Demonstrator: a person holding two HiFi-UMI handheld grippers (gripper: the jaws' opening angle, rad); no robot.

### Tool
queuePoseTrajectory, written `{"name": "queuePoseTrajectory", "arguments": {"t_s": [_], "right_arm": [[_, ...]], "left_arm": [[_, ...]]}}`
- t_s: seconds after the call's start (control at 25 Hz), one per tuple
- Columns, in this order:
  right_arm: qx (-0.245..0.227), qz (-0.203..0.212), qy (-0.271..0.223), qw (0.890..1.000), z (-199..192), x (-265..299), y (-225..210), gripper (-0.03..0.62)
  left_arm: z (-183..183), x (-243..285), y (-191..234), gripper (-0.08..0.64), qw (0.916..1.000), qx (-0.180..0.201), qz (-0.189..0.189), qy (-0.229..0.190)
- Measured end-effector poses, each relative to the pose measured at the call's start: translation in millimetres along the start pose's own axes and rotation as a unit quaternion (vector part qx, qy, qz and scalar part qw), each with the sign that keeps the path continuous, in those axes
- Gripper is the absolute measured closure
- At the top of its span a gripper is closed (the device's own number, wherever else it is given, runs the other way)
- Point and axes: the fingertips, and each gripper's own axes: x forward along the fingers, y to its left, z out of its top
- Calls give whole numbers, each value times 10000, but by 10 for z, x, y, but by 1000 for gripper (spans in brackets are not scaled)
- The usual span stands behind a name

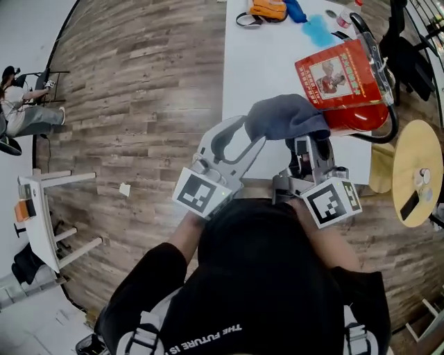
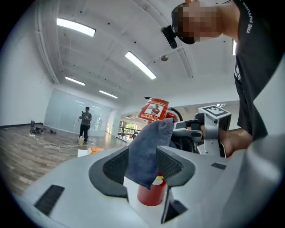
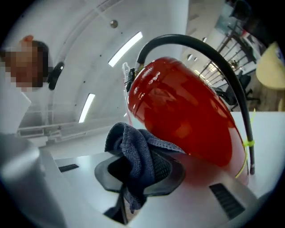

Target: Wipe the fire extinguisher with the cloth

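A red fire extinguisher [image 1: 343, 83] with a black hose lies on its side on the white table [image 1: 263, 62]. A grey-blue cloth [image 1: 284, 116] is bunched at its base end, over the tips of both grippers. In the right gripper view the right gripper [image 3: 139, 173] is shut on the cloth [image 3: 133, 147], right against the extinguisher's red body [image 3: 182, 116]. In the left gripper view the left gripper [image 2: 143, 164] stands open, jaws wide. The cloth [image 2: 149, 149] hangs loosely between them, with the extinguisher [image 2: 151, 193] behind it. In the head view the left gripper [image 1: 253, 132] and right gripper [image 1: 309, 139] sit side by side at the table's near edge.
A round wooden stool [image 1: 416, 173] stands right of the table. An orange object [image 1: 267, 8] and blue items [image 1: 316, 28] lie at the table's far end. Wood floor lies to the left, with a white stand [image 1: 41, 215] and a seated person [image 1: 21, 104] far off.
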Motion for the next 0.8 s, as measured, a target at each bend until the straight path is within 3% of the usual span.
{"name": "queuePoseTrajectory", "arguments": {"t_s": [0.16,0.32,0.4,0.52,0.6,0.72,0.8], "right_arm": [[645,-401,-814,9938,39,266,-24,518],[1354,-1075,-1322,9760,-114,274,-326,518],[1982,-1432,-1410,9593,-320,216,-580,518],[3110,-1750,-1639,9197,-655,126,-882,518],[3754,-1586,-1908,8930,-692,153,-949,518],[4115,-1095,-2354,8737,-416,341,-863,518],[4297,-536,-2819,8561,-118,488,-729,520]], "left_arm": [[17,-184,401,368,9996,38,-227,-165],[-66,-312,600,368,9985,-36,-539,-70],[-87,-367,657,368,9978,-105,-656,-38],[-163,-439,700,368,9965,-172,-813,39],[-212,-437,698,368,9956,-186,-913,66],[-229,-404,685,368,9947,-264,-991,13],[-248,-383,681,368,9941,-338,-1028,37]]}}
